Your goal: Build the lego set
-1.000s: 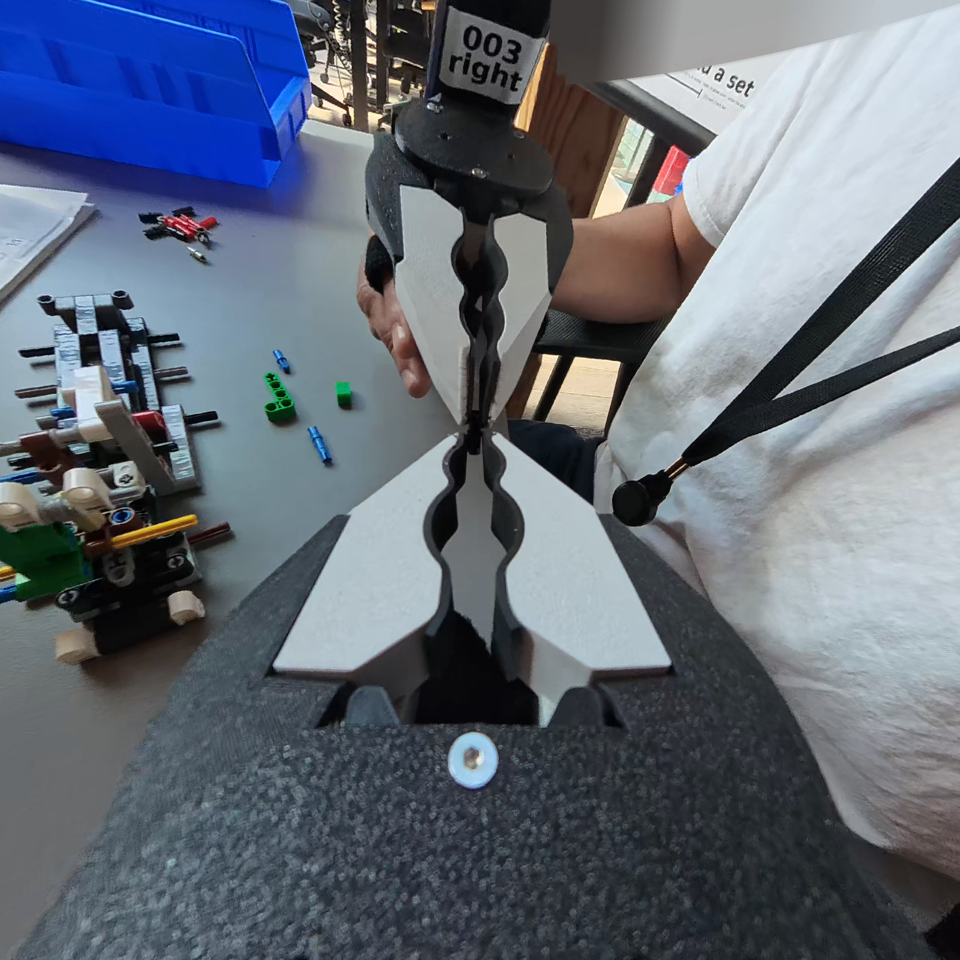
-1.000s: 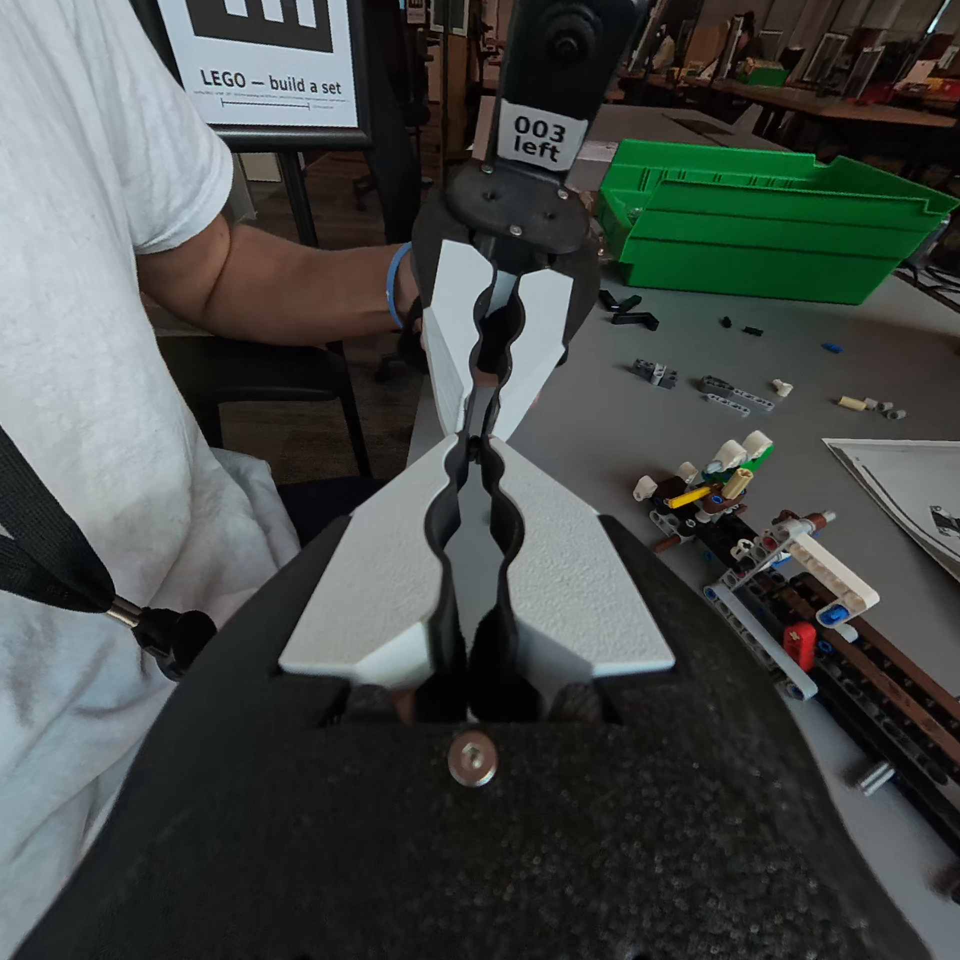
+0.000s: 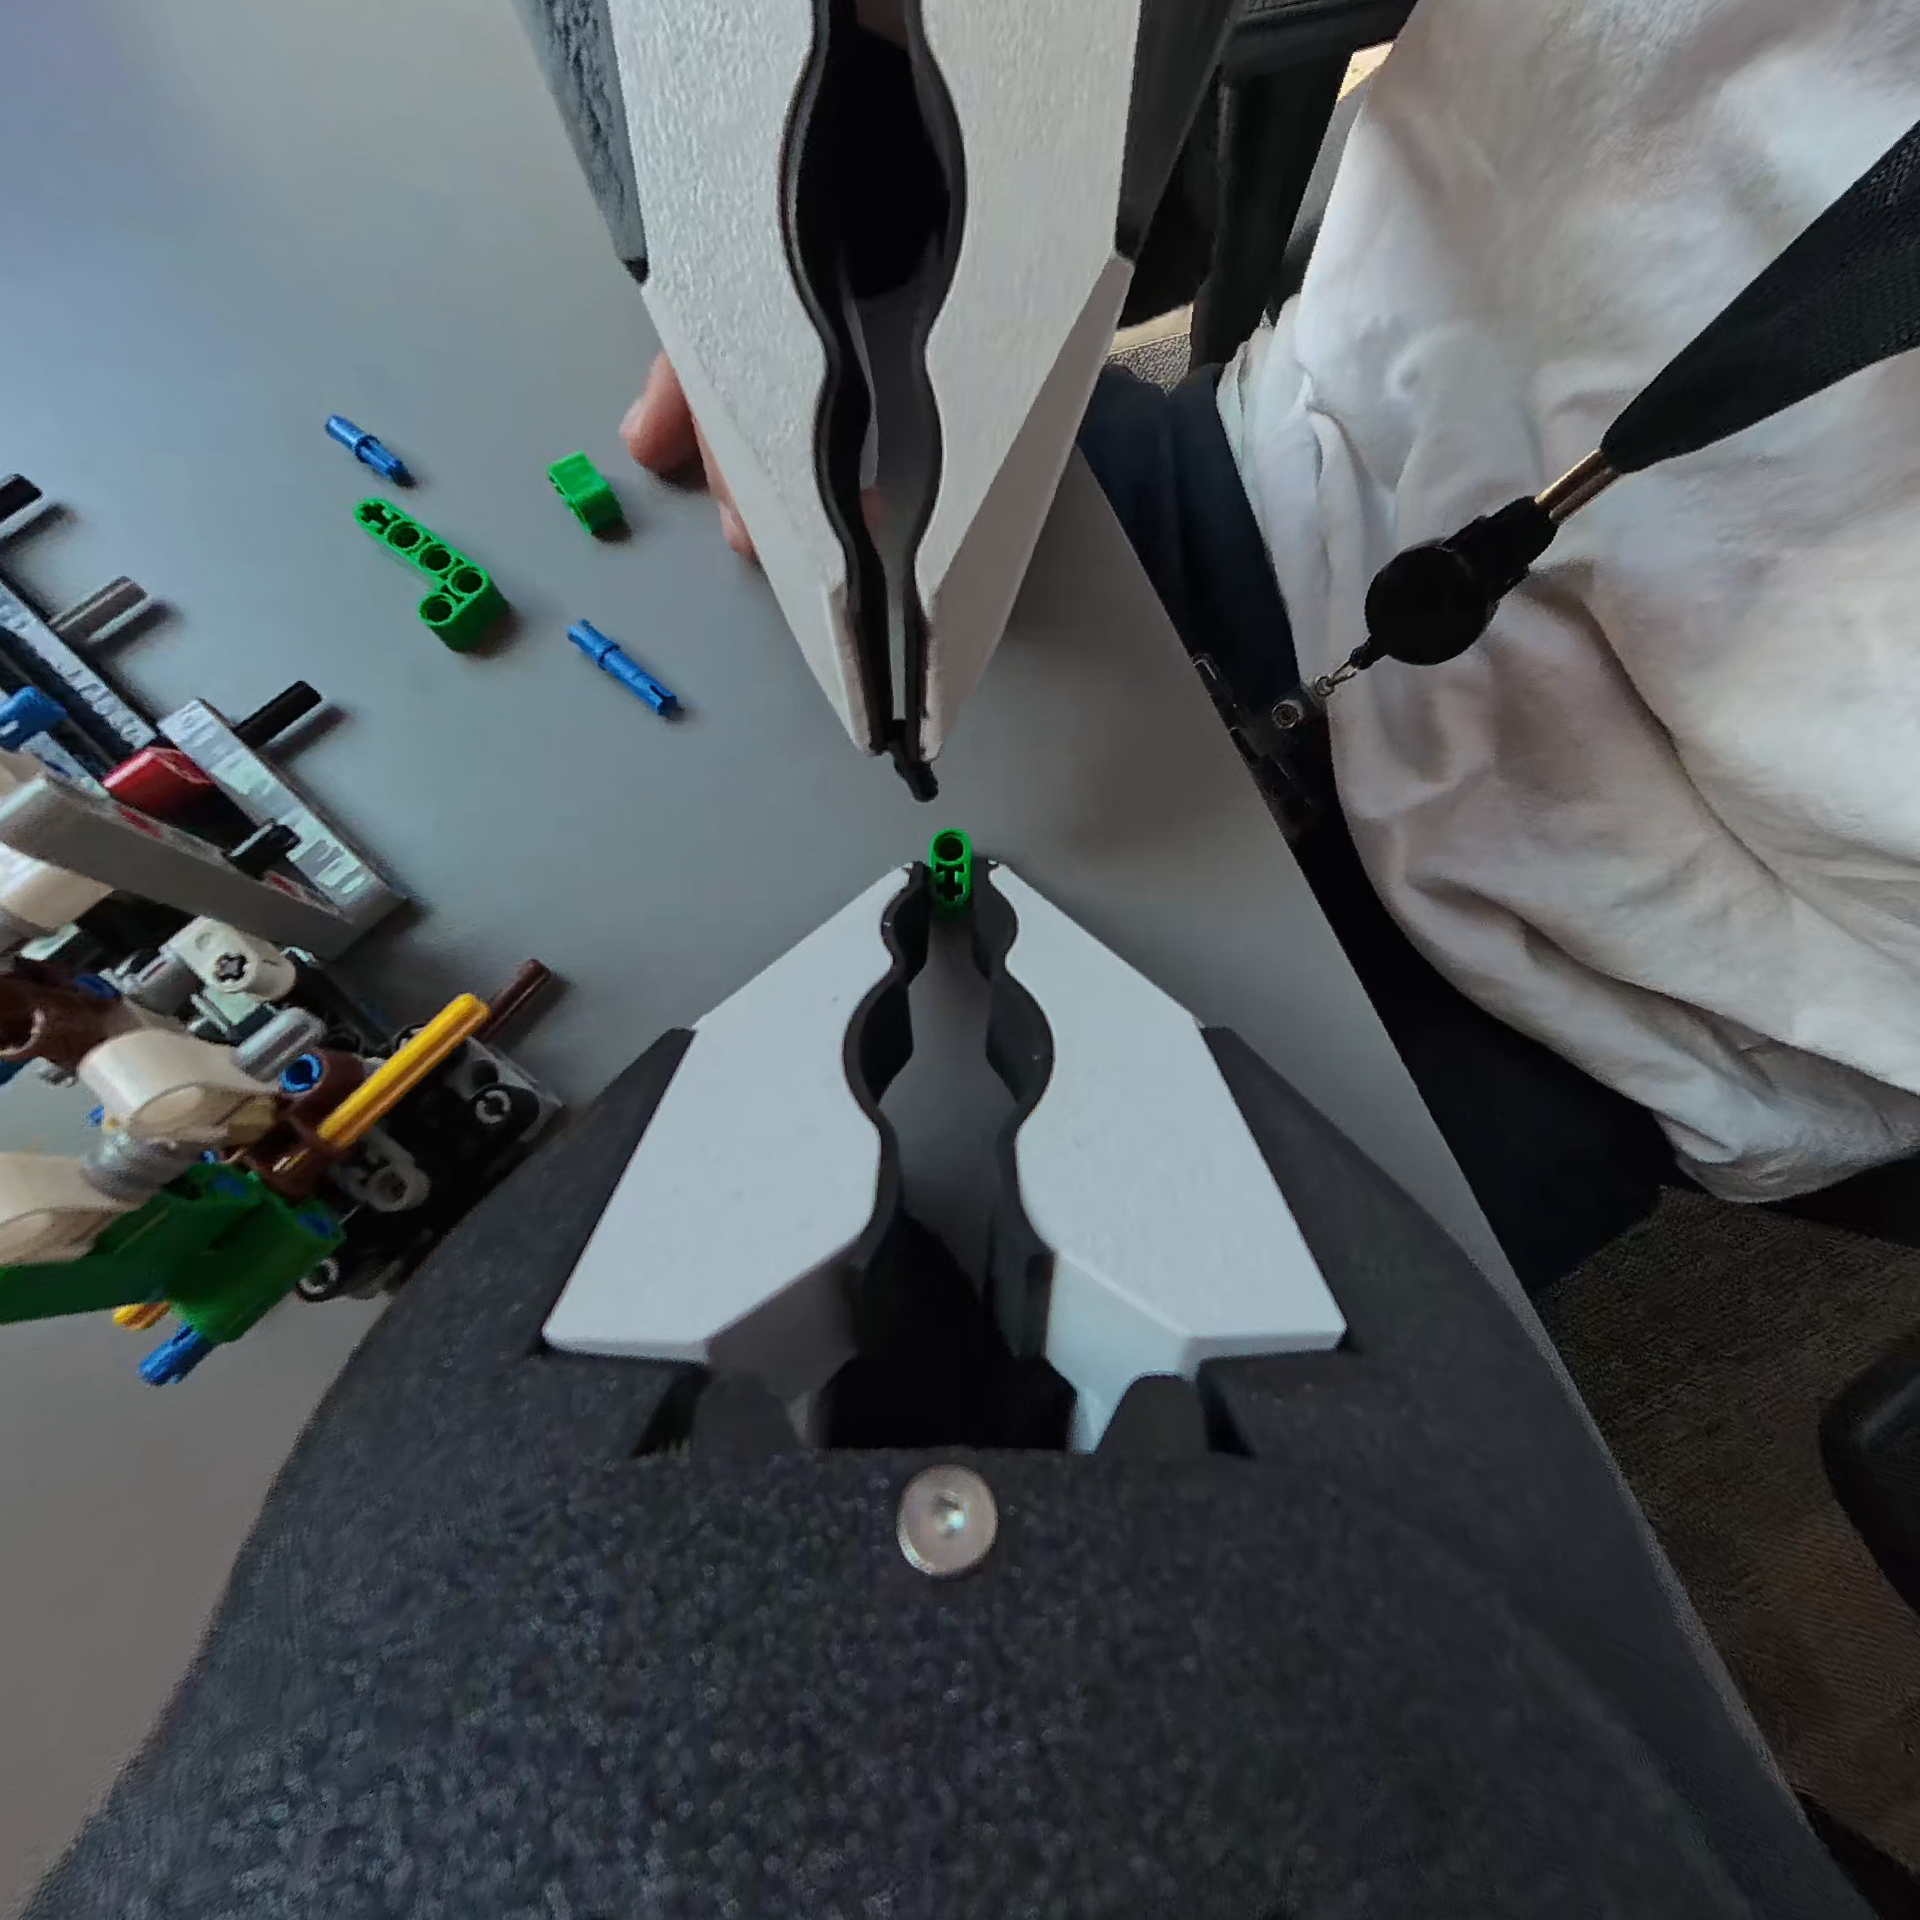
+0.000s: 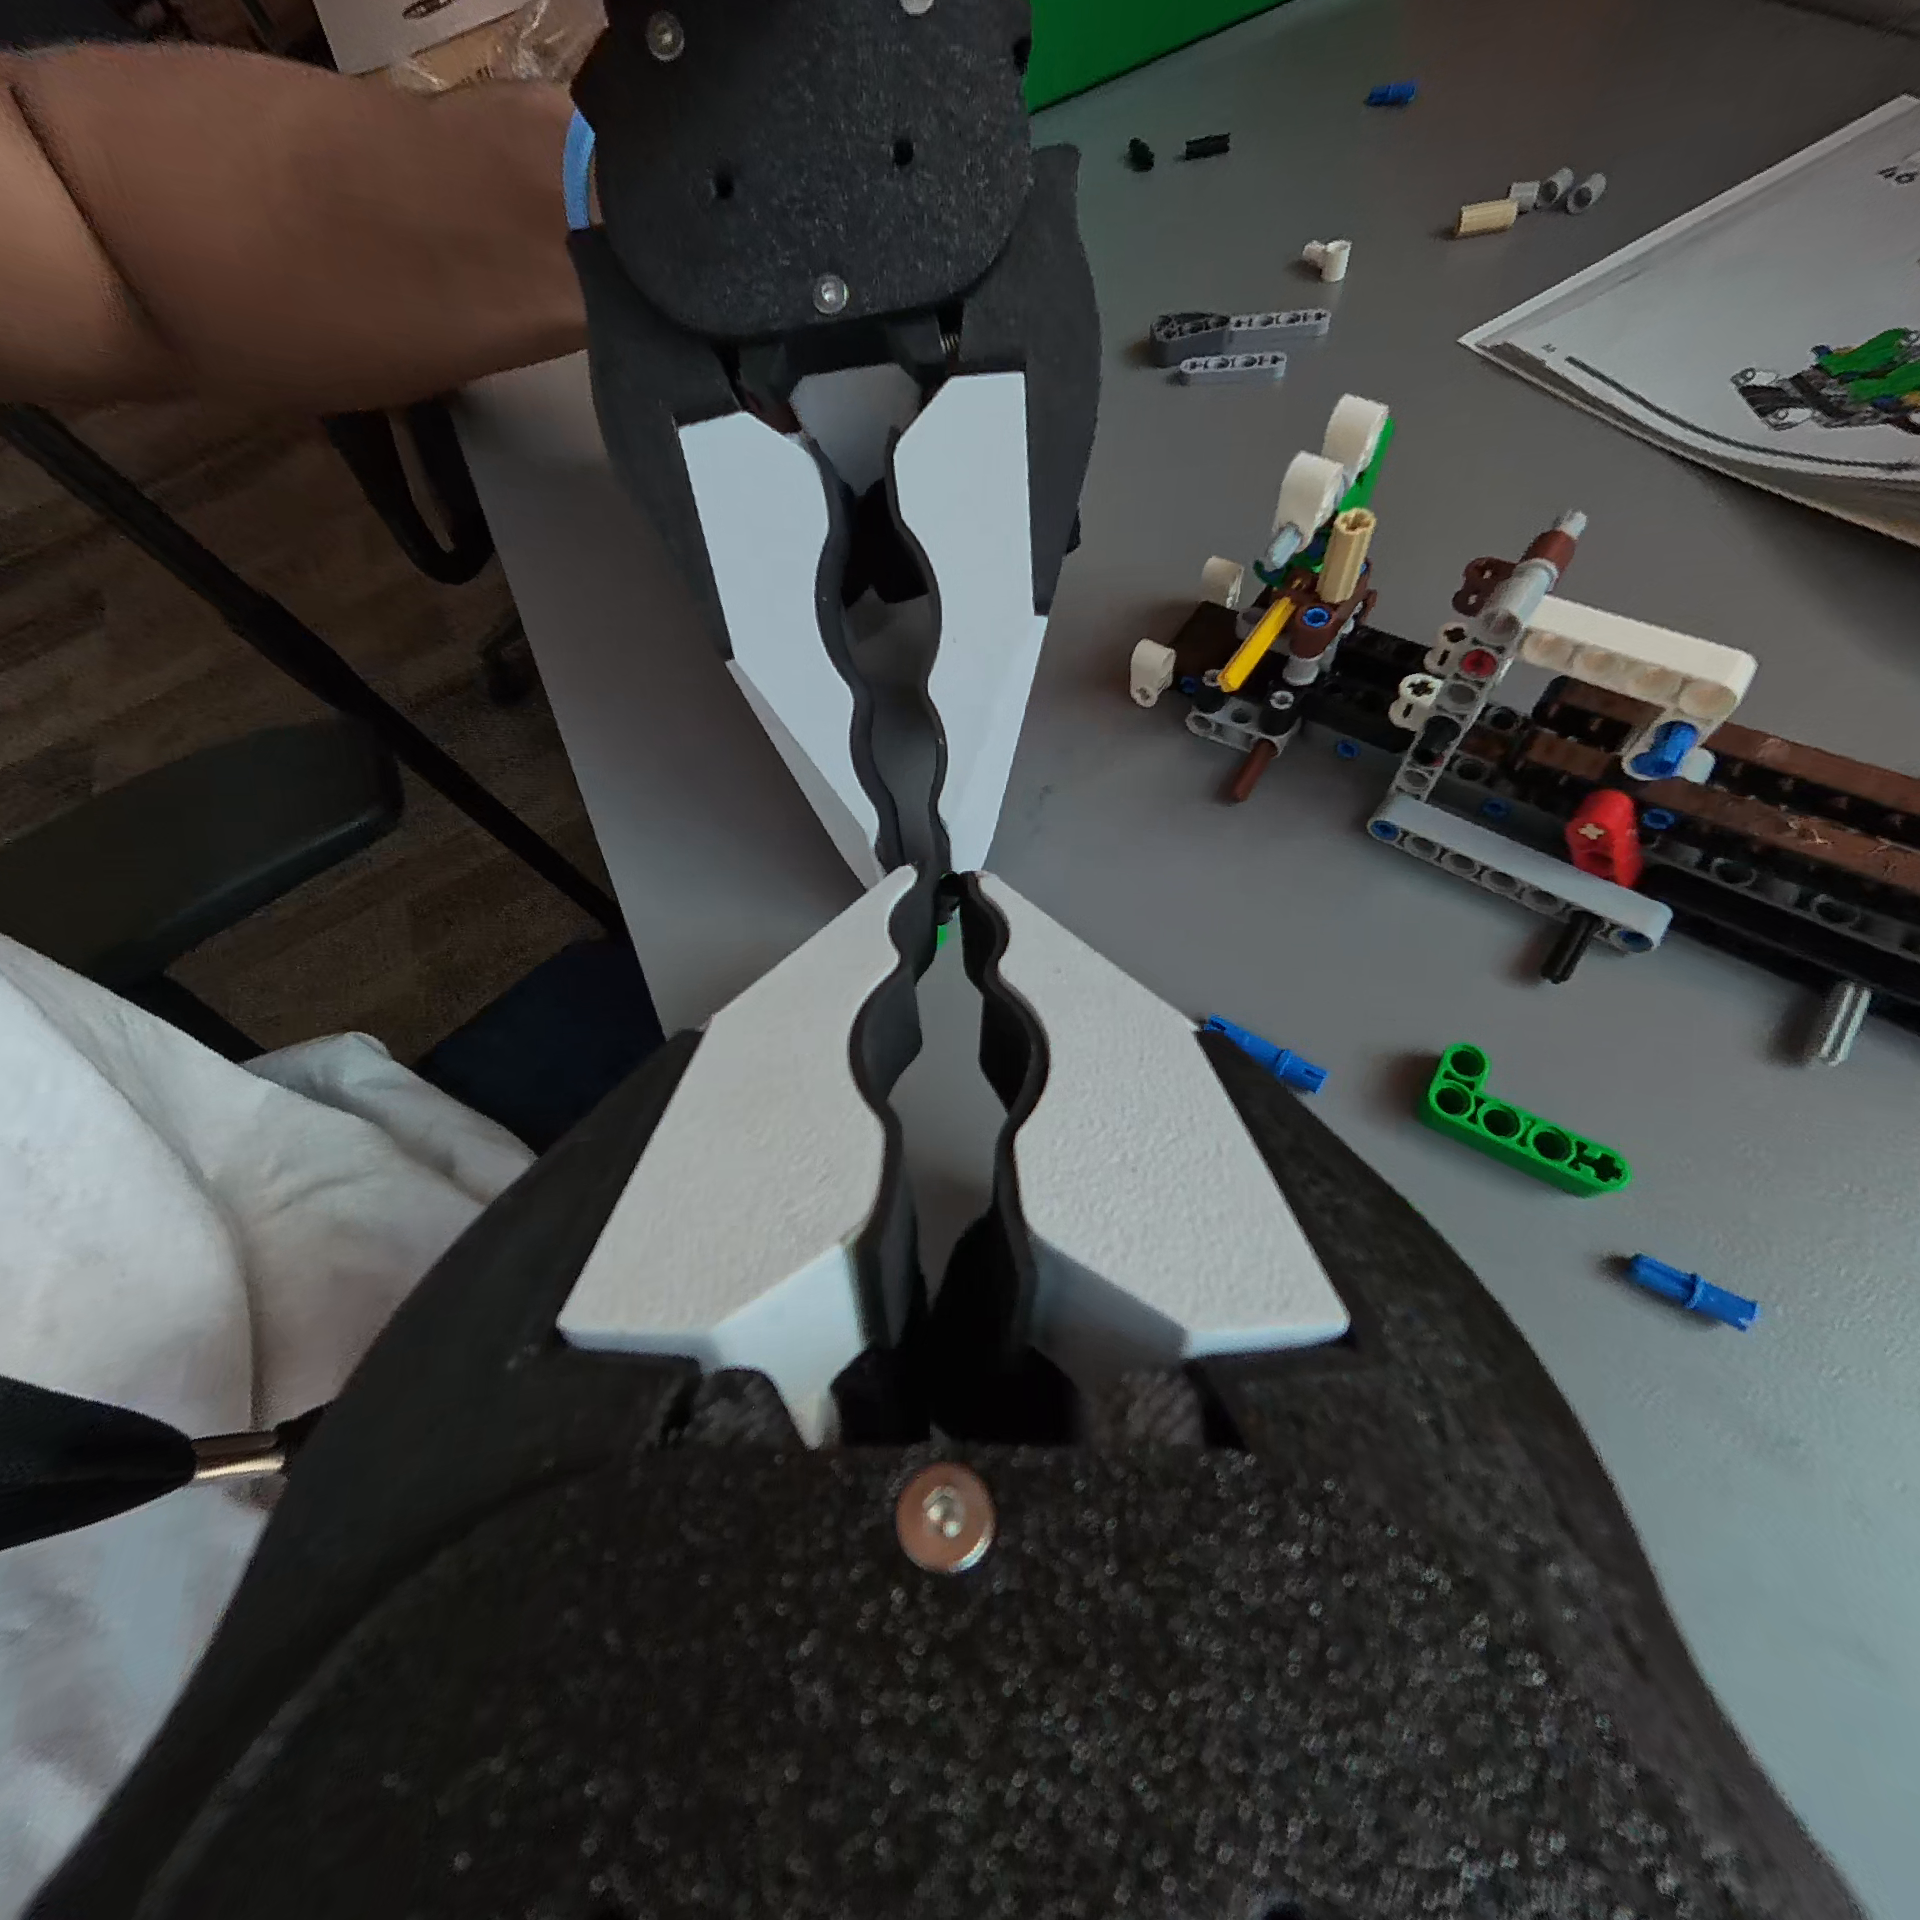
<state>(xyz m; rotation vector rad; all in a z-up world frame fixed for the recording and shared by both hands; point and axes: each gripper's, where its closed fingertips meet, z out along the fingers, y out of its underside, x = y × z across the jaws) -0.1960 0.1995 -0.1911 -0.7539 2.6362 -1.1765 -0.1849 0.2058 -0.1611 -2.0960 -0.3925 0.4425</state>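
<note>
Green plastic showed at the tip of the left gripper (image 3: 951, 883): a small connector (image 3: 949, 871) was pinched between its jaws, with its round hole and cross hole turned toward the other tool. The right gripper (image 3: 906, 753) was held just opposite, its jaws pressed on a short black pin (image 3: 918, 777) that stuck out past the tips. A small gap was left between pin and connector, above the edge of the grey table (image 3: 644, 810). In the right wrist view the two tips nearly met and only a bit of green could be seen.

The step in hand was judged to be the pushing of the pin into the round hole. To do it well, the pin should be kept in one line with the hole and brought in straight, with slow and even force, while the connector is kept firmly clamped so that it cannot turn. If the pin is tilted, it may slip out of the jaws.

The half-built model (image 4: 1475, 707) stood apart on the table, with a green L-beam (image 4: 1517, 1127) and blue pins (image 4: 1688, 1288) lying near it.
</note>
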